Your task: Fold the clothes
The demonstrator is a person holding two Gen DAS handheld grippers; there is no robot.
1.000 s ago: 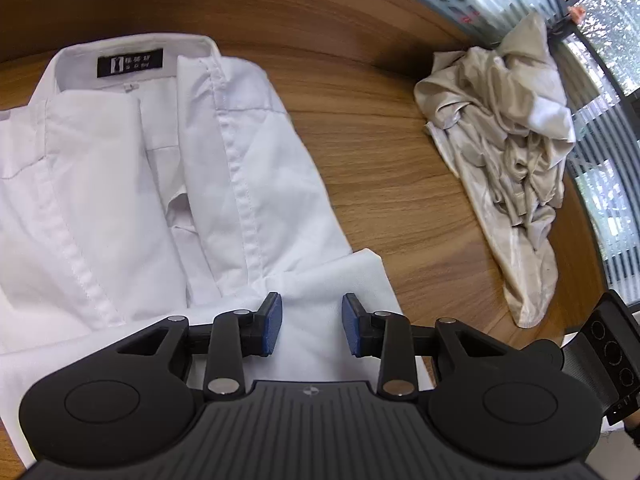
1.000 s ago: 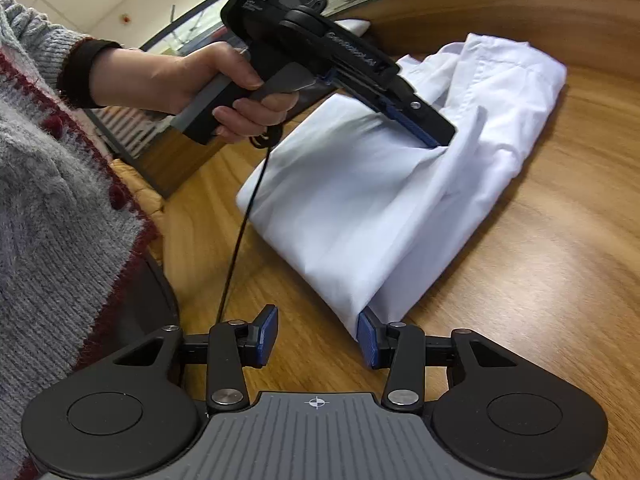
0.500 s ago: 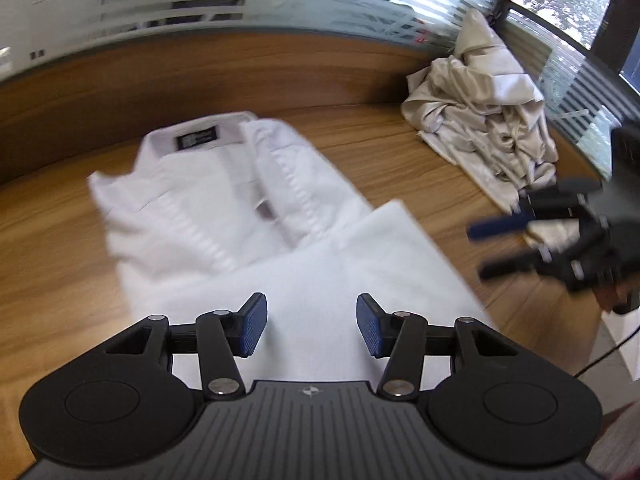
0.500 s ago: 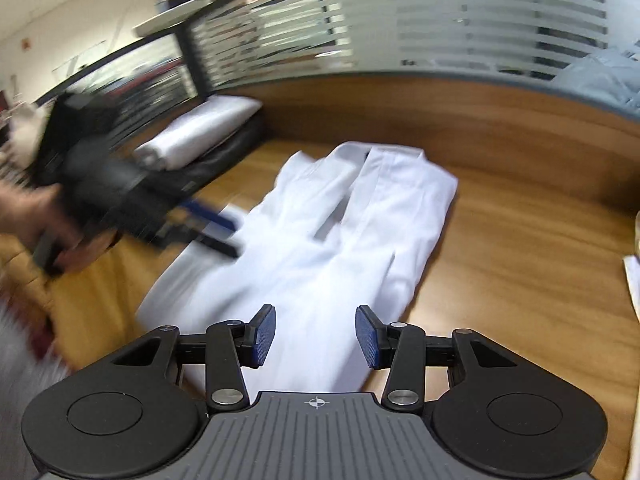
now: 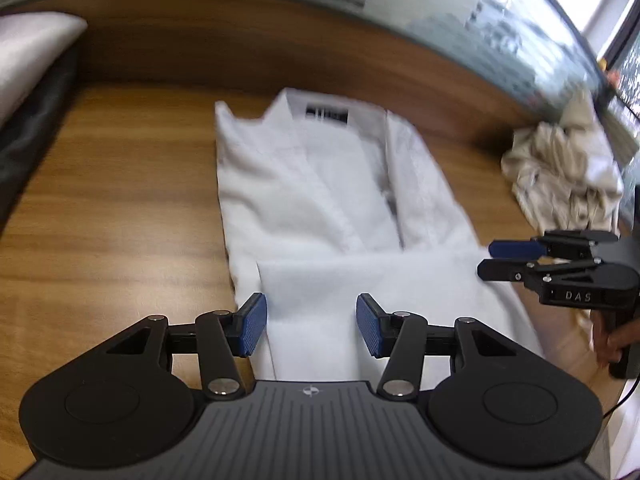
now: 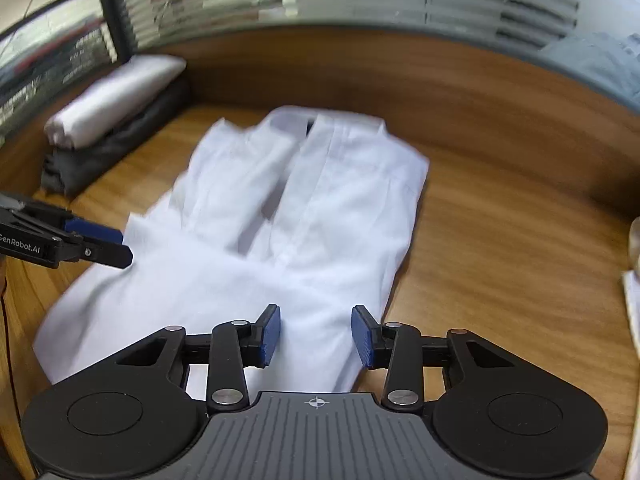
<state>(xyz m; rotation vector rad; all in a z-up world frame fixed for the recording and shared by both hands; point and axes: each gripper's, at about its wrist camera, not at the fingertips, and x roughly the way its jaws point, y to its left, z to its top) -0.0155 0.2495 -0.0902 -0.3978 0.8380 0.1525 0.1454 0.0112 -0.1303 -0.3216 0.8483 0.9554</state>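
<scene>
A white shirt (image 5: 320, 208) (image 6: 304, 216) lies flat on the wooden table (image 5: 120, 208), its collar and black label at the far end. Its lower part is folded up across the body. My left gripper (image 5: 311, 326) hovers open over the near end of the fold, with nothing pinched; the right wrist view shows it at the shirt's left edge (image 6: 100, 244). My right gripper (image 6: 316, 336) hovers over the shirt's near right corner. Its jaws are closing a little with nothing pressed between them. The left wrist view has it at the shirt's right edge (image 5: 516, 258).
A crumpled beige garment (image 5: 560, 172) lies at the far right of the table. A folded white cloth on a dark folded one (image 6: 112, 96) sits at the far left. A wooden wall (image 6: 400, 68) and striped glass border the back. A hand (image 5: 616, 340) holds the right gripper.
Both grippers have drawn back from the shirt and swung round to face its collar. The left gripper has let go of the fabric, and its jaws stand wider.
</scene>
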